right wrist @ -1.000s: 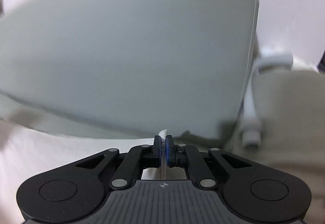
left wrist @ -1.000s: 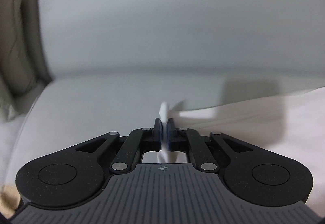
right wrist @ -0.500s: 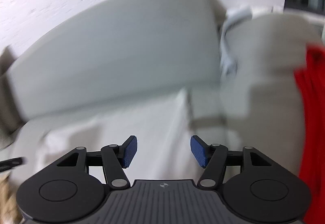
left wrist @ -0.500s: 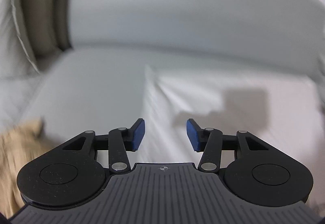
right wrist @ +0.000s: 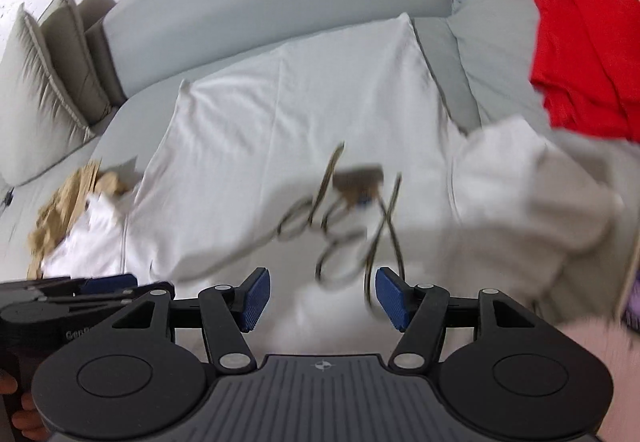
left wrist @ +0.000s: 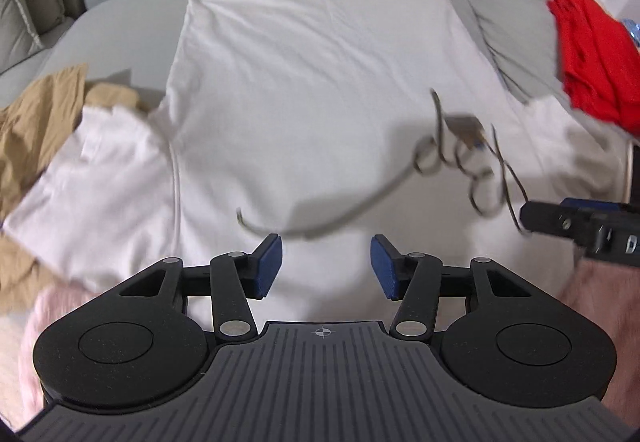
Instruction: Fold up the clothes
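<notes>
Left wrist: both tools (left wrist: 326, 268) (right wrist: 320, 298) agape above shirt (left wrist: 304, 81)

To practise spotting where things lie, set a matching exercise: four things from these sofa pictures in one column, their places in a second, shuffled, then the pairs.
Things:
1. white shirt
2. red garment
3. tan garment
4. cushions

Places:
A. far left, against the sofa back
B. spread flat mid-seat
C. on the right armrest
D. crumpled left of the shirt

Pairs: 1-B, 2-C, 3-D, 4-A
</notes>
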The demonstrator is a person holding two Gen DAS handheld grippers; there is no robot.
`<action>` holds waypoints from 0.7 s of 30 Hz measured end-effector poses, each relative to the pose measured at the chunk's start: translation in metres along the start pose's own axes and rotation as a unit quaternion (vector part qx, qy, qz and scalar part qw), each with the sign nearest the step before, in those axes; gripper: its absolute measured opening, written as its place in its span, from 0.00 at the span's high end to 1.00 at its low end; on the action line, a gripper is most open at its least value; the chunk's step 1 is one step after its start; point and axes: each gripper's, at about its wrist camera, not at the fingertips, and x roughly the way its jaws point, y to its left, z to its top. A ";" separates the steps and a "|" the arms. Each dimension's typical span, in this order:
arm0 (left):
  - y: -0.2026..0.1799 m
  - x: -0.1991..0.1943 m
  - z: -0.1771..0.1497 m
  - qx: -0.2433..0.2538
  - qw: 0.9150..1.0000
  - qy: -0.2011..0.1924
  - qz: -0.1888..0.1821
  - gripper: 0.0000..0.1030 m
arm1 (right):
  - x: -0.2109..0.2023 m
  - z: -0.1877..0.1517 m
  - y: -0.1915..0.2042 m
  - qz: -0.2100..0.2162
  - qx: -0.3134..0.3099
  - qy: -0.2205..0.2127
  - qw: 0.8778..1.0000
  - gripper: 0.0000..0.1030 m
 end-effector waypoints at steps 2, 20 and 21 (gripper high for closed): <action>-0.001 -0.003 -0.014 0.003 1.000 0.002 0.012 0.46 | -0.005 -0.018 0.002 -0.005 -0.011 0.005 1.000 0.41; 0.004 0.027 -0.007 -0.006 0.999 0.038 0.038 0.46 | 0.011 -0.006 -0.006 -0.055 -0.047 -0.026 0.997 0.70; 0.004 0.031 -0.006 -0.016 0.998 0.038 0.037 0.46 | 0.014 -0.006 -0.006 -0.055 -0.045 -0.025 0.997 0.70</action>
